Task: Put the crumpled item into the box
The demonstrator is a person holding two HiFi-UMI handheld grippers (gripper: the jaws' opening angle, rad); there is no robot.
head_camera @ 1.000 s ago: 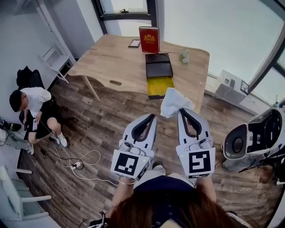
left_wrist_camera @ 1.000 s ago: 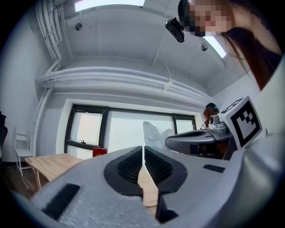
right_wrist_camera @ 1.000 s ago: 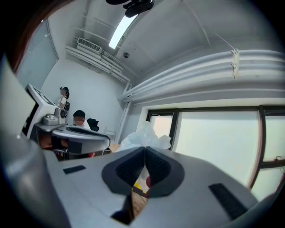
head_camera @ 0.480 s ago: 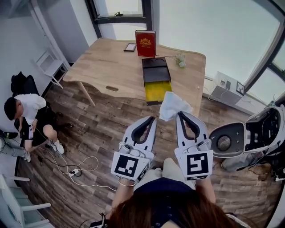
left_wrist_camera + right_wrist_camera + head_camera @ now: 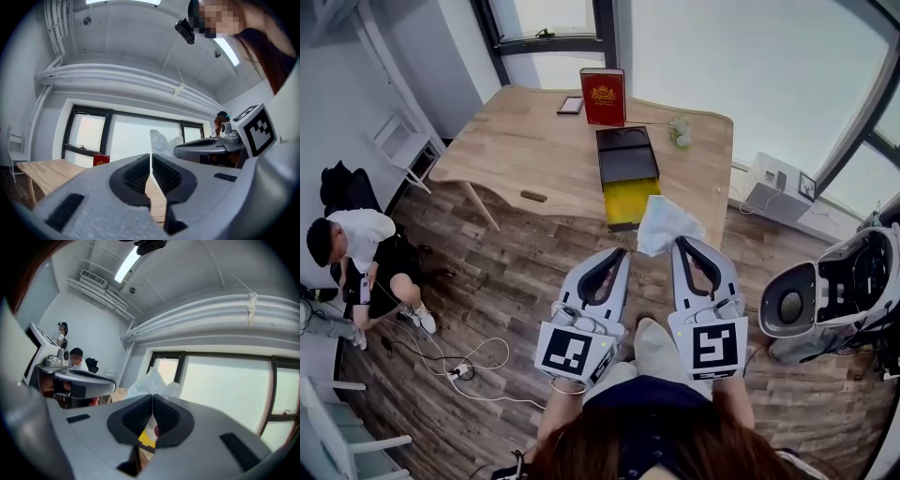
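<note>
Table (image 5: 544, 141) w/ box (image 5: 628, 178), book (image 5: 603, 96); tissue (image 5: 664, 225) gripped.

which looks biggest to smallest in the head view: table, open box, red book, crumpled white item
1. table
2. open box
3. red book and crumpled white item: about alike; the item is nearer the camera, so unranked.

A: Where does the box (image 5: 627, 167) lie?
B: On the table (image 5: 534, 141), at its near edge; a book (image 5: 603, 96) stands behind it.
A: And the crumpled item (image 5: 661, 223)?
B: Between the right gripper (image 5: 679, 242) jaws, just before the box; the left gripper (image 5: 622, 253) lies alongside, leftward.
</note>
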